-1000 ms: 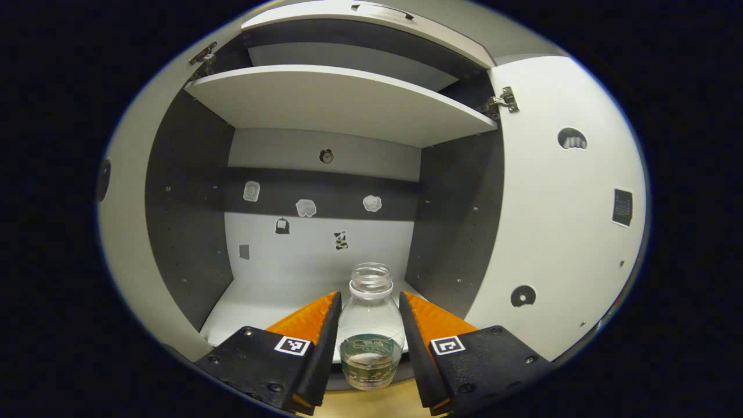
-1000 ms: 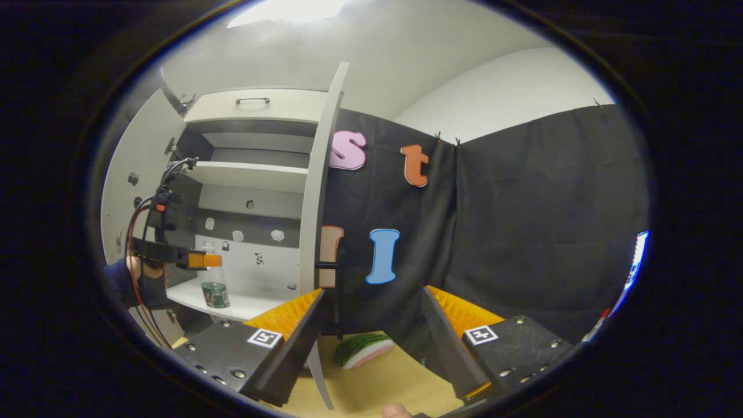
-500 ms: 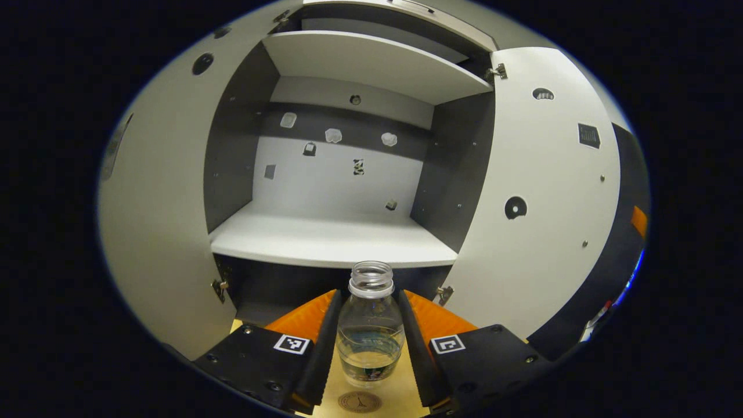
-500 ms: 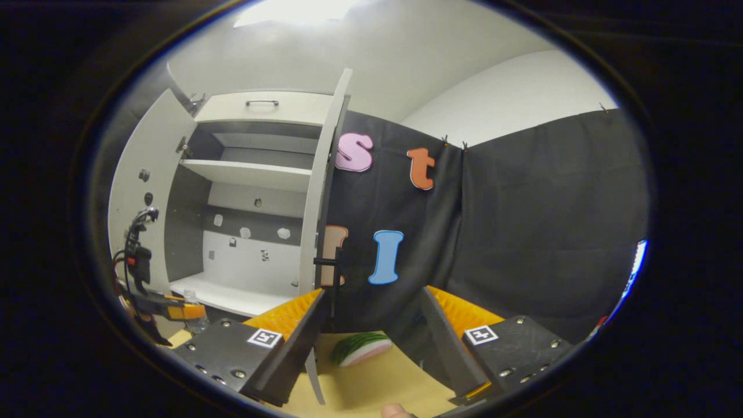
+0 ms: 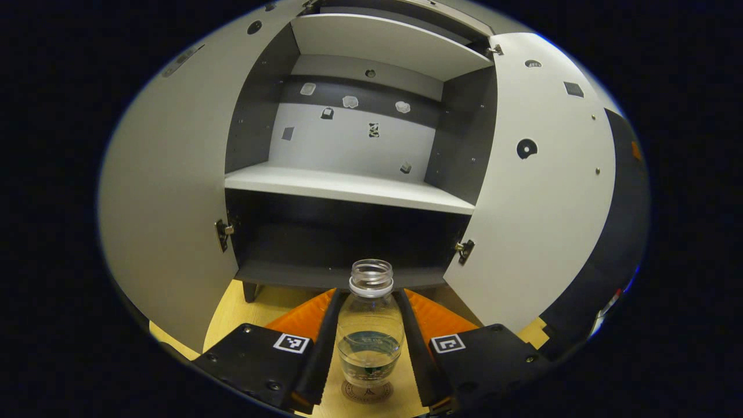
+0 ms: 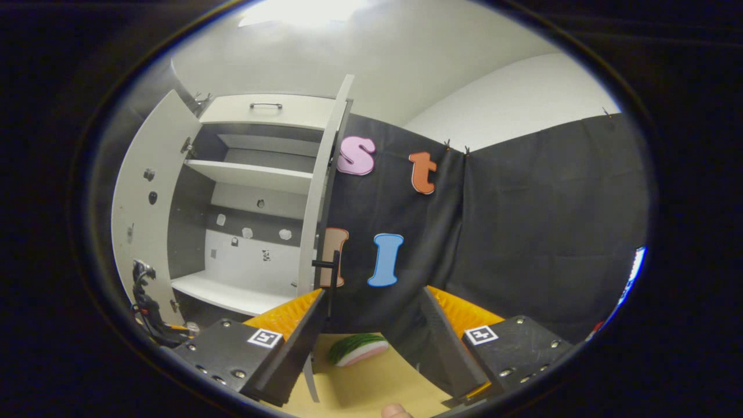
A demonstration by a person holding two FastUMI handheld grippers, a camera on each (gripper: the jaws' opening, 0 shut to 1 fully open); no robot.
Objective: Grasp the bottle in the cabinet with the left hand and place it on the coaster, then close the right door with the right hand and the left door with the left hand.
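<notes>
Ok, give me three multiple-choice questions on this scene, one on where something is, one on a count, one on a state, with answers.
1. Where is the bottle?
A. on the shelf
B. between the left gripper's fingers, above the coaster
C. on the floor

2. How many cabinet doors stand open?
A. none
B. one
C. two

3. The right gripper is:
A. open
B. shut on the bottle
C. shut on a handle

Answers: B, both fingers press its sides over the coaster; C, the left door and right door are swung out; A, its fingers stand apart around nothing.

Stood on a tan table [image 6: 371, 386]: pale cabinet [image 6: 255, 226], dark inside. Black cloth [image 6: 522, 232] behind, white wall [image 6: 522, 93] above, ceiling light [image 6: 302, 11] overhead.
</notes>
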